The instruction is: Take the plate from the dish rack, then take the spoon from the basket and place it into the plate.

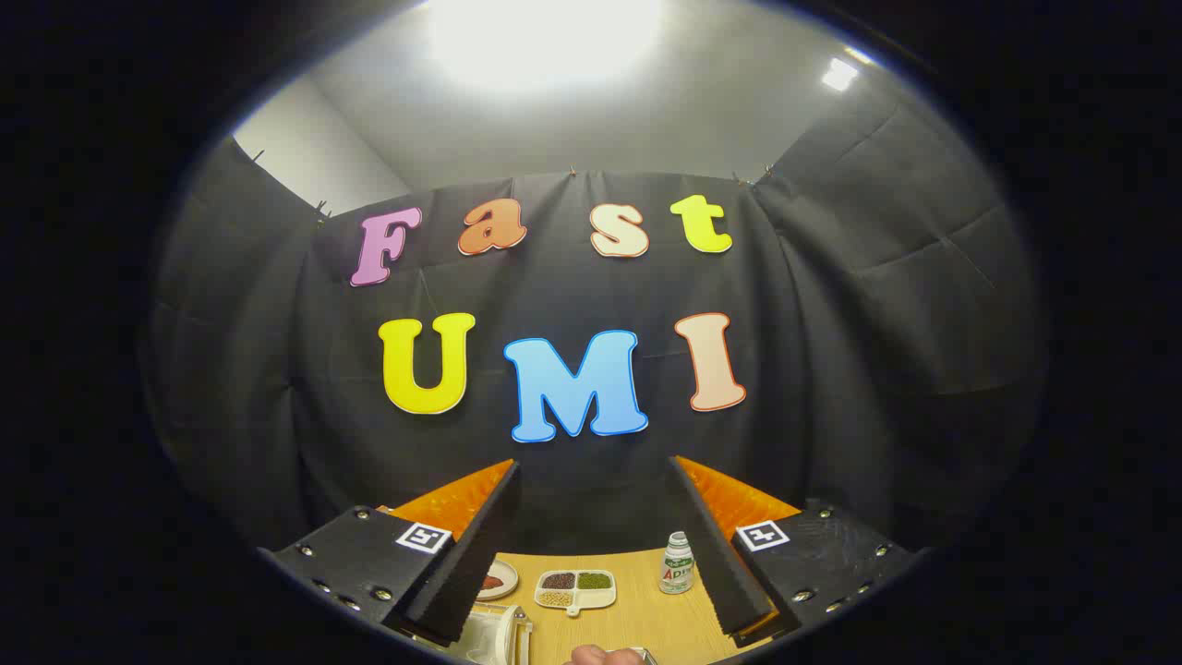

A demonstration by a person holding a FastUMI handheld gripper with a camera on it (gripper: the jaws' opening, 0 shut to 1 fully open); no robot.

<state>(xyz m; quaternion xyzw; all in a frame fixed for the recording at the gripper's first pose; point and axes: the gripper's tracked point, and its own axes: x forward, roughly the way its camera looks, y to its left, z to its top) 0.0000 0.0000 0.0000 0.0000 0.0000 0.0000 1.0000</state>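
Observation:
My gripper (591, 471) is held high above the table and stands open, with nothing between its fingers. Below and between the fingers lies the wooden table (637, 610). A pale, translucent rack-like thing (494, 633) sits close to the inner side of the left finger, only partly seen; I cannot tell whether it holds a plate. A small round dish (499, 580) with something reddish brown in it lies just beyond that.
A white divided dish (576, 589) with dark, green and pale grains lies mid-table. A small white bottle with a green label (677, 563) stands beside the right finger. Part of a person's hand (605, 656) shows at the table's near edge.

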